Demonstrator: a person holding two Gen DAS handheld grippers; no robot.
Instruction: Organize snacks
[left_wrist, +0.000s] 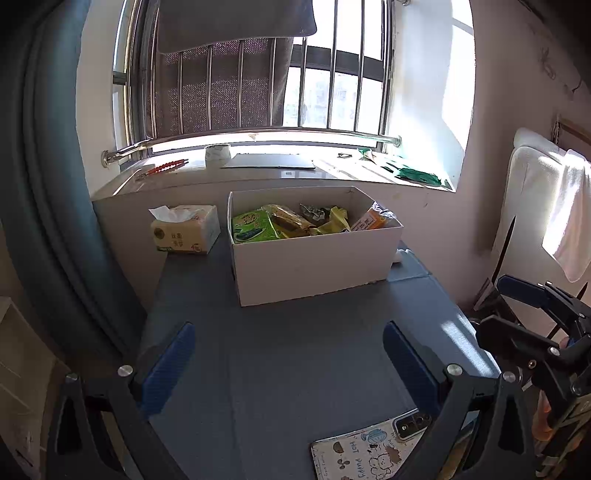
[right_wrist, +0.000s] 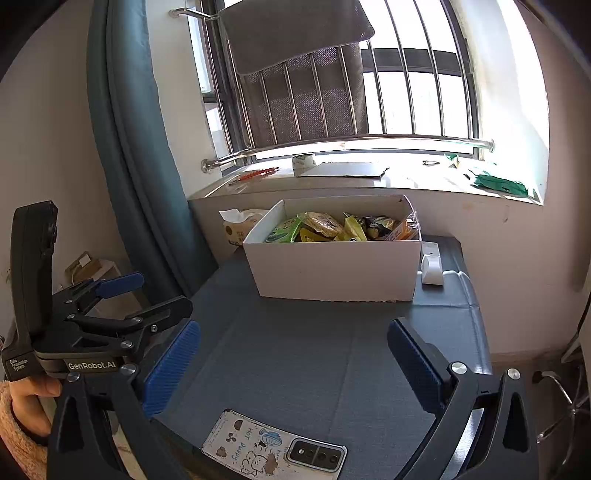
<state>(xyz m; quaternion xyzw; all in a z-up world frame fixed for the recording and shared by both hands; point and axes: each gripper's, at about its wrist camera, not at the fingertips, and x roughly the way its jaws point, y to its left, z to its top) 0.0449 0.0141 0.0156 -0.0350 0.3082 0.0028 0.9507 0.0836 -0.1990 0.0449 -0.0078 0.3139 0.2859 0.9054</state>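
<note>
A white cardboard box (left_wrist: 314, 266) stands at the far side of the grey table and holds several snack packets (left_wrist: 291, 221), green, yellow and orange. It also shows in the right wrist view (right_wrist: 332, 269) with the same snacks (right_wrist: 332, 225). My left gripper (left_wrist: 288, 365) is open and empty, held above the table in front of the box. My right gripper (right_wrist: 295, 365) is open and empty too, also short of the box. The right gripper shows at the right edge of the left wrist view (left_wrist: 535, 325); the left gripper shows at the left of the right wrist view (right_wrist: 110, 314).
A tissue pack (left_wrist: 186, 230) lies left of the box. A phone in a cartoon case (right_wrist: 273, 448) lies at the table's near edge. A small white device (right_wrist: 430, 267) sits right of the box. A windowsill (left_wrist: 258, 173) with clutter runs behind; a blue curtain (left_wrist: 48, 184) hangs left.
</note>
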